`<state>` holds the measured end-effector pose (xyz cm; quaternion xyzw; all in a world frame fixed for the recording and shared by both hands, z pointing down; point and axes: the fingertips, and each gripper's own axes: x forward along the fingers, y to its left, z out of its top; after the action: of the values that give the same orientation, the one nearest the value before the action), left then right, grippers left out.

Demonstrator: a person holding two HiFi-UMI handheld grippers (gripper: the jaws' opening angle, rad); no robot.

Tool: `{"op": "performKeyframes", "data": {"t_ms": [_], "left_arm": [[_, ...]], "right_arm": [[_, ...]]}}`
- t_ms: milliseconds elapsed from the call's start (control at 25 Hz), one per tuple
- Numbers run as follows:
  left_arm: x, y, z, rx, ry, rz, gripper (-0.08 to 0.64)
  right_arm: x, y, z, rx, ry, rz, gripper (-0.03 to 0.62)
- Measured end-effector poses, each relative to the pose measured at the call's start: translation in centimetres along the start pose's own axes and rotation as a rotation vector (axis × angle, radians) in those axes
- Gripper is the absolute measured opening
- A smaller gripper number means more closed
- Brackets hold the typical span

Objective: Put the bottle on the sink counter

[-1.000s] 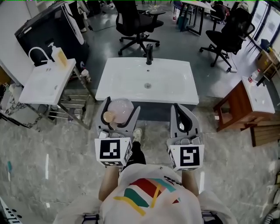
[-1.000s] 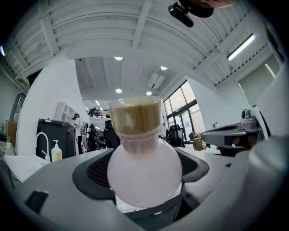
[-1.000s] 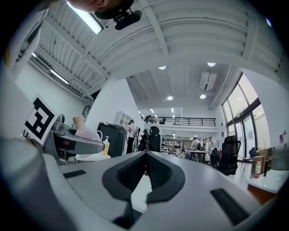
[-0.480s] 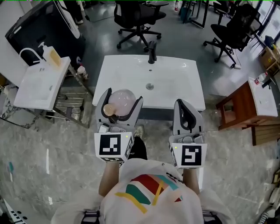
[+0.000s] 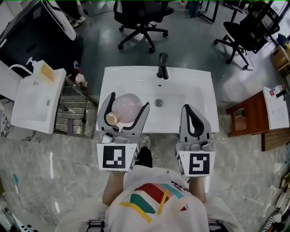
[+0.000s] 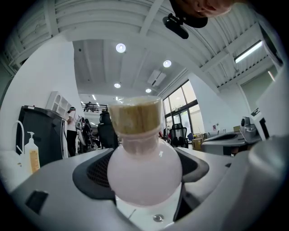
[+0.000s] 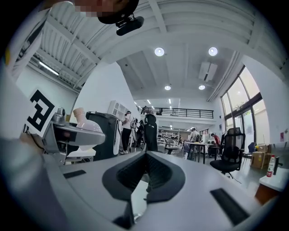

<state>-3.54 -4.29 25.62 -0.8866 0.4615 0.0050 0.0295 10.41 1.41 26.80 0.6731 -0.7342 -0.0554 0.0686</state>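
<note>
Grey marbled floor point(image 5: 59, 176) lies under the person, and a white sink table point(image 5: 190, 86) fills the middle of the head view.

The left gripper point(image 5: 127, 102), at centre left of that view, is clamped on the bottle point(image 5: 126, 108). Its two dark jaws are spread wide and curve round either side of the round, pale pink body. In the left gripper view the bottle point(image 6: 144, 167) sits deep between the jaws, its belly pressed against the dark pads on both sides. Its cork stopper point(image 6: 134, 116) points towards the top of the frame. From the head view the cork end lies nearer the person. The bottle is over the front left part of the sink table, and whether it touches the surface cannot be told.

The right gripper point(image 5: 190, 108), at centre right, grasps nothing. In the right gripper view the right gripper point(image 7: 145, 180) has its jaws brought together, and the dark pads meet with only a small hollow between them. It is over the front edge of the sink table, to the right of the drain point(image 5: 158, 103).

A black faucet point(image 5: 162, 66) stands at the back edge of the sink table. A smaller white sink point(image 5: 31, 102) with a soap dispenser point(image 5: 45, 70) is at the left of the frame. Black office chairs point(image 5: 140, 13) stand along the top, and a brown wooden stand point(image 5: 247, 113) is at the right.
</note>
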Motion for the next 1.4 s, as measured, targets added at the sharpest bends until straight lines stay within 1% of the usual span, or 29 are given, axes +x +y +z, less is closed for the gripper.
{"op": "performKeyframes", "data": {"t_ms": [120, 200, 240, 480, 560, 720, 880, 1000, 1160, 1400], "left_arm": [[3.6, 2.1, 0.0, 0.020, -0.012, -0.016, 0.399], [5.9, 3.4, -0.4, 0.049, -0.002, -0.027, 0.399], [6.8, 3.9, -0.6, 0.052, 0.006, -0.034, 0.399], [11.2, 6.3, -1.5, 0.002, 0.017, -0.066, 0.399], [12.1, 6.7, -1.6, -0.007, 0.013, -0.067, 0.399], [13.9, 6.6, -1.8, 0.008, 0.031, -0.076, 0.399], [15.2, 6.2, -1.5, 0.011, 0.037, -0.060, 0.399], [15.7, 5.8, -1.5, 0.020, 0.039, -0.038, 0.399], [16.3, 5.1, -1.1, 0.018, 0.043, -0.019, 0.399], [16.1, 4.7, -1.1, 0.033, 0.052, 0.004, 0.399]], "right_arm": [[4.4, 0.0, 0.0, 0.007, 0.015, -0.002, 0.012], [7.2, 0.0, -0.2, 0.017, 0.028, -0.004, 0.012], [8.4, -0.1, -0.3, 0.022, 0.033, -0.006, 0.012], [13.3, -0.6, -0.8, 0.018, 0.056, -0.028, 0.012], [14.1, -0.9, -0.9, 0.020, 0.064, -0.030, 0.012], [15.5, -2.3, -1.1, 0.035, 0.095, -0.048, 0.011], [16.8, -3.1, -1.0, 0.047, 0.071, -0.012, 0.012], [17.3, -3.6, -1.0, 0.050, 0.072, 0.011, 0.012], [17.9, -4.4, -0.2, 0.046, 0.018, 0.040, 0.012], [18.1, -4.4, -0.5, 0.058, 0.018, 0.074, 0.012]]}}
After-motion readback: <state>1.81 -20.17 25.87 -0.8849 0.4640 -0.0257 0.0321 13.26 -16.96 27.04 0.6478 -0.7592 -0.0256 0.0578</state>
